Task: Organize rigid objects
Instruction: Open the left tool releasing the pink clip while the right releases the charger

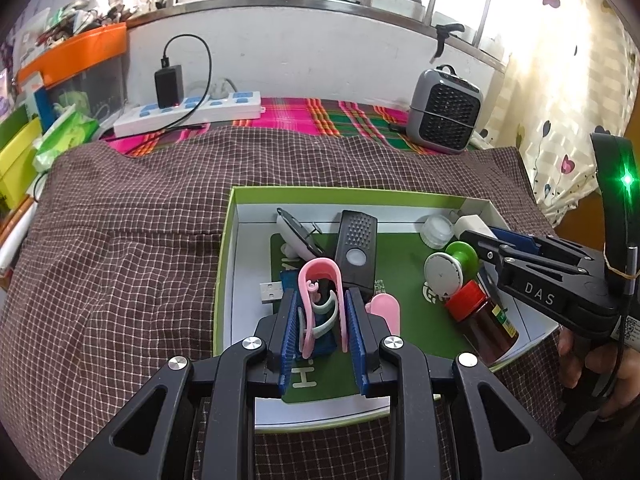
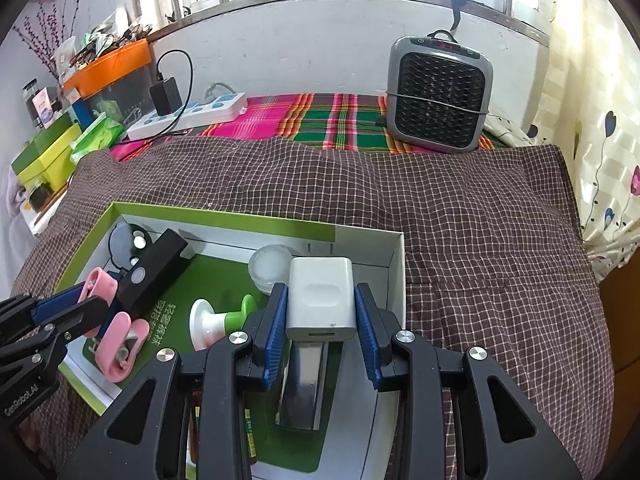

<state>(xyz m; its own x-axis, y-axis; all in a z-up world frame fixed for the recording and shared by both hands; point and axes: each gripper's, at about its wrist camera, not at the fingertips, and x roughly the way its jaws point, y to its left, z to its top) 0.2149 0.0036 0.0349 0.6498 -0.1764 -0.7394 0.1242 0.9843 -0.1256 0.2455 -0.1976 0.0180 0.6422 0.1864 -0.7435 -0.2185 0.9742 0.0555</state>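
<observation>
Left wrist view: left gripper (image 1: 322,320) jaws clamp the pink clip (image 1: 318,280) over the green box (image 1: 224,264). Right gripper (image 2: 322,320) jaws pinch the white charger (image 2: 321,298) between them, above the same box.

1. One box (image 1: 228,248), green-rimmed, on one checked brown cloth (image 1: 120,240)
2. Two pink clips: one (image 1: 320,280) upright, one (image 1: 386,310) flat beside it
3. One black remote (image 1: 356,252)
4. One white charger (image 2: 320,300)
5. One clear jar (image 2: 270,266)
6. One green-and-white stamp (image 1: 452,266)
7. One red-capped bottle (image 1: 480,320)
8. One USB plug (image 1: 272,292)
9. One grey-white gadget (image 1: 294,236) at the far corner, perhaps more than one piece
10. Two grippers: left (image 1: 322,332), right (image 2: 322,336)
11. One heater (image 2: 438,96)
12. One power strip (image 1: 188,114), carrying one black adapter (image 1: 169,86)
</observation>
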